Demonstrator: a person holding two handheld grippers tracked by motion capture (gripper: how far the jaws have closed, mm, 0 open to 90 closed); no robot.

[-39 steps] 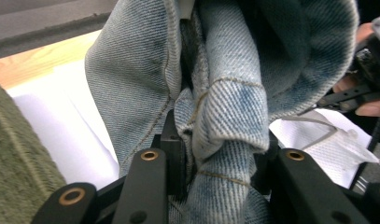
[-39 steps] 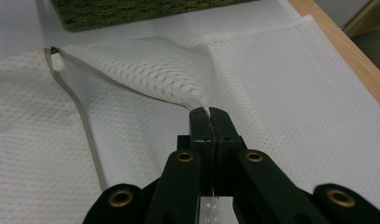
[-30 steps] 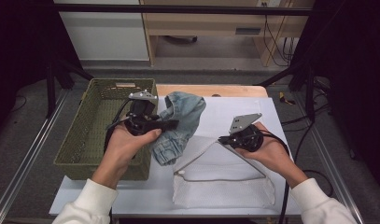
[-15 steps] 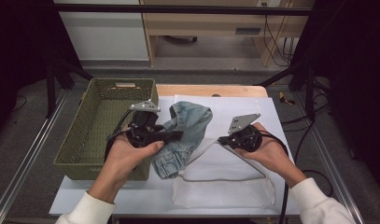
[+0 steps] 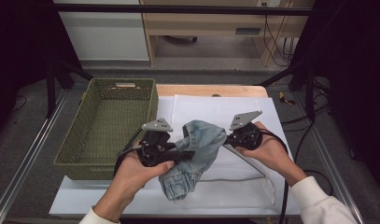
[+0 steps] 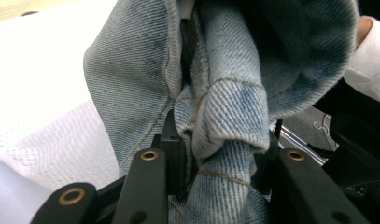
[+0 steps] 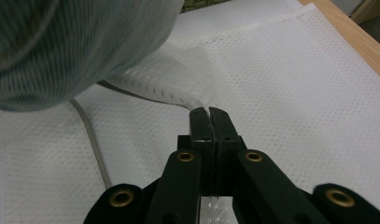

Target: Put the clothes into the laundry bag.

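Two grippers, high view: left gripper [image 5: 180, 154] carries denim jeans [image 5: 197, 149] toward the mesh laundry bag [image 5: 234, 184]; right gripper [image 5: 225, 138] lifts the bag's edge, probably to keep its mouth open.
Left gripper view: jaws clamped on bunched jeans [image 6: 225, 135], directly ahead.
Right gripper view: jaws pinched on bag mesh [image 7: 178, 84]; jeans [image 7: 61, 46] up-left.

Both forearms end in white long sleeves with ribbed cuffs. The left gripper [image 5: 190, 153] and right gripper [image 5: 223, 138] are black, each topped by a grey three-cornered plate, with a black cable trailing back (looping beside the wrists). Up close, the flat black jaw arms carry brass-ringed screw holes.
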